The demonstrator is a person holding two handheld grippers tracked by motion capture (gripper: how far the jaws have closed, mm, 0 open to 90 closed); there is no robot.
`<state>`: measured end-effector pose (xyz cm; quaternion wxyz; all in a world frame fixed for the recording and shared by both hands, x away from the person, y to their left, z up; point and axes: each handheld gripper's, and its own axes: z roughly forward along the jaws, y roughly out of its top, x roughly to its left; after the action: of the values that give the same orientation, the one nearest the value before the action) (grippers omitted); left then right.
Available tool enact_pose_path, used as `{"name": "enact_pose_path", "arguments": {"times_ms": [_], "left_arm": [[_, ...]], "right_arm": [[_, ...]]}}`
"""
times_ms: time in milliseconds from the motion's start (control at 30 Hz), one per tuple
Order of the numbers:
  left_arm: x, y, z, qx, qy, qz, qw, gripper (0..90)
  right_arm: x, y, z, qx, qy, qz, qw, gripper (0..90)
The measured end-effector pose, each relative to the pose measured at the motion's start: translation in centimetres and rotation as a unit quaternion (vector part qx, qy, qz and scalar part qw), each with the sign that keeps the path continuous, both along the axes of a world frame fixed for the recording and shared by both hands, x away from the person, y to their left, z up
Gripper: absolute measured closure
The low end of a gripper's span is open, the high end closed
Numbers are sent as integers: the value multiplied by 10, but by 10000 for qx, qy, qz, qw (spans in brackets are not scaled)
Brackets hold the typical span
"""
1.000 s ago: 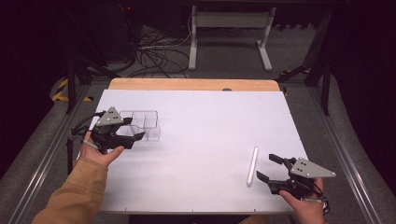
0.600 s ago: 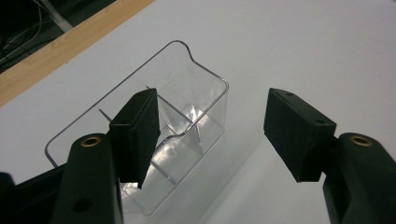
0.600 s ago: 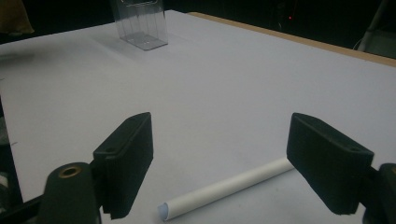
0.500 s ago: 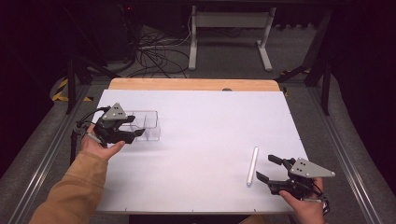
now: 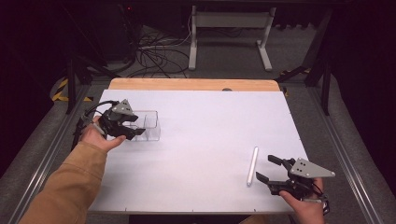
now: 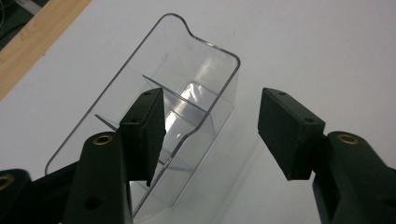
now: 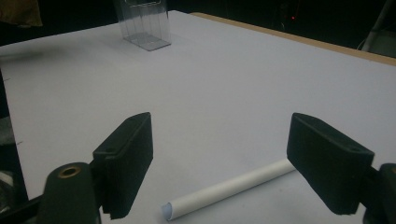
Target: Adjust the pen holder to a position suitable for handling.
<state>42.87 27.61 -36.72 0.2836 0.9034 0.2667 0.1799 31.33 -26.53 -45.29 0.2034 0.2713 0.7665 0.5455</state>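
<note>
A clear, thin-walled plastic organiser box (image 6: 187, 88) with inner dividers stands at the white table's (image 5: 210, 140) left side. The left gripper (image 5: 133, 132) has just been closing, its jaws straddling the box's near long wall, one pad inside, apparently not yet pressing. Light, rigid and slick, the box is best pinched on that wall. The right gripper (image 7: 224, 163) hovers agape over a white paper tube (image 7: 229, 189).

White table top (image 5: 205, 135): broad open middle, passable from either side. Obstacles: clear divided plastic box (image 5: 145, 125) at the left edge, its near wall standing between the jaws of the left gripper (image 5: 132, 130); white tube (image 5: 252, 165) lying just ahead of the right gripper (image 5: 266, 169), well apart from the box.
</note>
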Motion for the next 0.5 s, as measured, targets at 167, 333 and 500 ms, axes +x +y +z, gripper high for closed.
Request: {"name": "enact_pose_path", "arguments": {"times_ms": [167,333,500], "left_arm": [[7,-5,-1,272,138,31,9995,426],[14,-11,-5,451,298,68,9985,442],[20,-15,-11,667,503,91,9965,472]], "right_arm": [[0,-1,0,9,31,-11,10000,232],[1,0,-1,5,29,7,10000,230],[1,0,-1,18,35,11,10000,229]]}}
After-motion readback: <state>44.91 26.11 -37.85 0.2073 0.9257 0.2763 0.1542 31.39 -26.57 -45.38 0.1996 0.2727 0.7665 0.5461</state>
